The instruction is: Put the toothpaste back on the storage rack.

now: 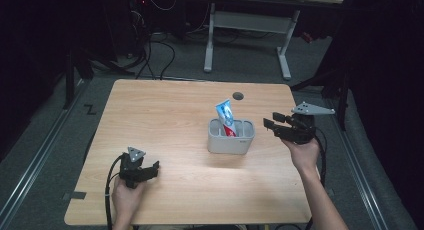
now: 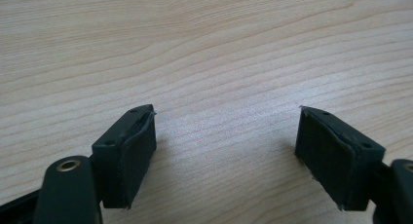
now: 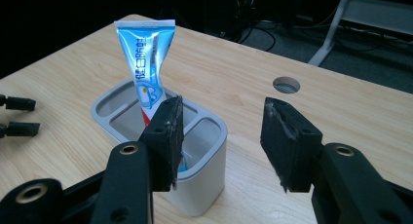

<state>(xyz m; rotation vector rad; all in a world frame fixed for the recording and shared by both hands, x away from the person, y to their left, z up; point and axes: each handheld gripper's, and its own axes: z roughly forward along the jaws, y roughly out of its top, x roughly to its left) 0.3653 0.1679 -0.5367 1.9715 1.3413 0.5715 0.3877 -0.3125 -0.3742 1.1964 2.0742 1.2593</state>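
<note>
A blue and white toothpaste tube (image 1: 225,117) (image 3: 146,68) stands upright, crimped end up, in a grey holder (image 1: 231,145) (image 3: 202,190) with several compartments near the table's middle. To the holder's right, a little above the table, my right gripper (image 1: 268,123) (image 3: 221,141) is held open, pointing left at it, with nothing between its jaws. My left gripper (image 1: 154,168) (image 2: 226,156) rests low over bare wood at the table's front left, its jaws wide open and empty.
The wooden table (image 1: 165,115) has a round cable hole (image 1: 238,95) (image 3: 286,84) behind the holder. Beyond its far edge stand a white desk frame (image 1: 247,25) and cables on the floor. The left gripper's tips (image 3: 17,117) appear at the right gripper view's left edge.
</note>
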